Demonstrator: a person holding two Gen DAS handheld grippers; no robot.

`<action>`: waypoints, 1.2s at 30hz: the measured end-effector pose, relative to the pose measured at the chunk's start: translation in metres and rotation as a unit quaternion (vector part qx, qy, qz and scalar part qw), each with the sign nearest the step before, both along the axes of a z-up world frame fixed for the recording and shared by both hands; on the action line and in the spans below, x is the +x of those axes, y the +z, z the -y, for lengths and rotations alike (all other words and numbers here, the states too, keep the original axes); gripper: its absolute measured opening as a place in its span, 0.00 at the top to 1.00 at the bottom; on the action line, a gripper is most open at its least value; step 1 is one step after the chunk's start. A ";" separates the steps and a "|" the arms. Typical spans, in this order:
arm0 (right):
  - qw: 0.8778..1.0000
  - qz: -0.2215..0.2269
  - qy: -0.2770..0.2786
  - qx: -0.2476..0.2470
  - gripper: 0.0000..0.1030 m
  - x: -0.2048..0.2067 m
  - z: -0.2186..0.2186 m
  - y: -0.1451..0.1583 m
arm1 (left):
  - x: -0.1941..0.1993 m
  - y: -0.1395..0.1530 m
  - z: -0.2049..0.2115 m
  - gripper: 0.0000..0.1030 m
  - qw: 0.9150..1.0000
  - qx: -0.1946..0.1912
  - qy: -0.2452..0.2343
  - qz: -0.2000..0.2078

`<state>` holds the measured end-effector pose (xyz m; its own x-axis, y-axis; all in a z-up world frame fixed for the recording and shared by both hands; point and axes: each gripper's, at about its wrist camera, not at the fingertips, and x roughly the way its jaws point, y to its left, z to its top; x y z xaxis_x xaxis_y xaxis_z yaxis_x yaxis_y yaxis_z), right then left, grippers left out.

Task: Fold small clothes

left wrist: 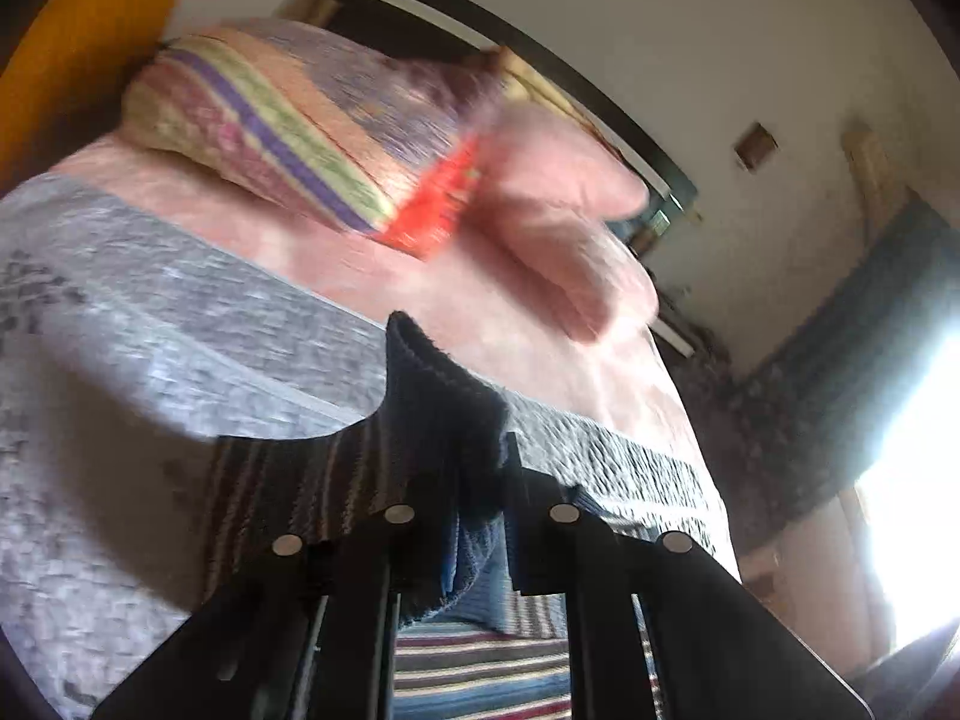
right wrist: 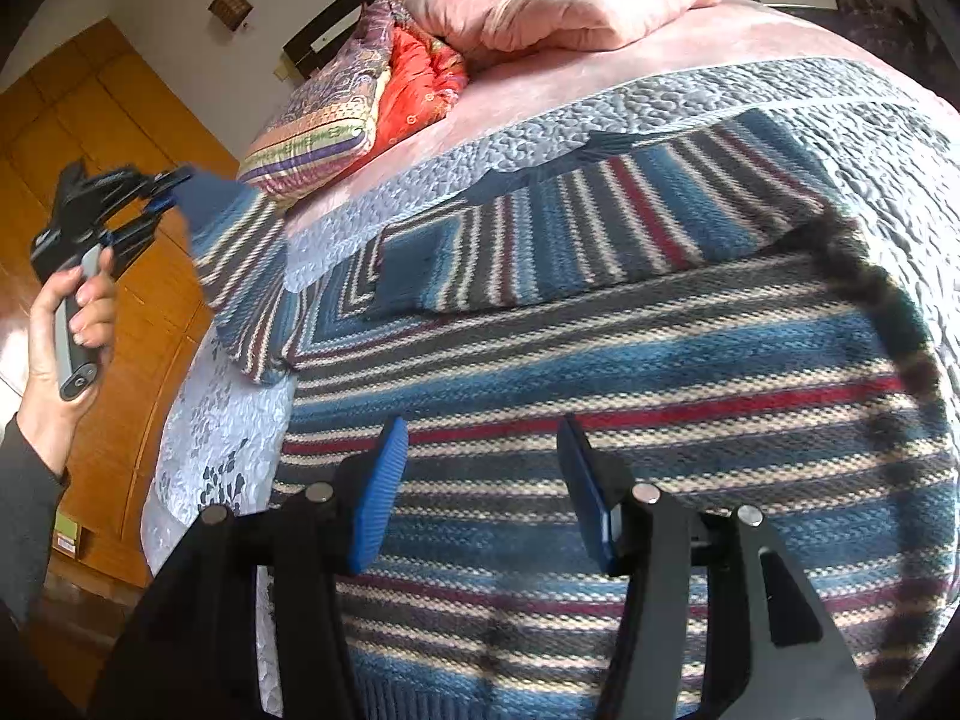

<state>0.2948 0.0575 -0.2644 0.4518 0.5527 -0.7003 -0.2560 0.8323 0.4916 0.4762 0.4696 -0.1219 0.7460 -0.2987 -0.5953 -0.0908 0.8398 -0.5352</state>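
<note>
Striped sweater (right wrist: 600,360) | left hand-held gripper (left wrist: 474,480) clamps sleeve | right hand-held gripper (right wrist: 480,480) spread, empty

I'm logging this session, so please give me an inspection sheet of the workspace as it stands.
Surface: bed with a grey quilt over a pink cover.
Job's things: striped sweater spread on the quilt, one sleeve folded across the body, the other sleeve lifted off the bed.
Clutter: pink pillows, patterned cushion, red cushion at the head end.
Grippers: left gripper shut on the sleeve; right gripper open above the sweater body, holding nothing.
Cables: nothing seen.
Surroundings: wooden wardrobe, white wall, bright window.
</note>
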 end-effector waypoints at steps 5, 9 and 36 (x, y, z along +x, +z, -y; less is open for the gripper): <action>1.000 -0.015 -0.006 0.000 0.49 0.010 0.015 -0.010 | 0.029 -0.045 0.069 0.88 0.998 0.021 -0.047 -0.038; 1.000 -0.027 -0.006 0.008 0.48 0.022 0.022 -0.012 | 0.048 -0.104 0.115 0.88 0.992 0.039 -0.081 -0.086; 0.948 -0.281 0.065 0.138 0.94 0.240 -0.093 -0.075 | -0.120 -0.168 0.019 0.24 0.986 -0.075 -0.027 -0.146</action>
<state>0.5350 0.1506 -0.3398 -0.0337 0.7753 -0.6307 0.0184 0.6315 0.7752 0.3560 0.4511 -0.2903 0.5308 -0.4341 -0.7279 -0.2166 0.7608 -0.6118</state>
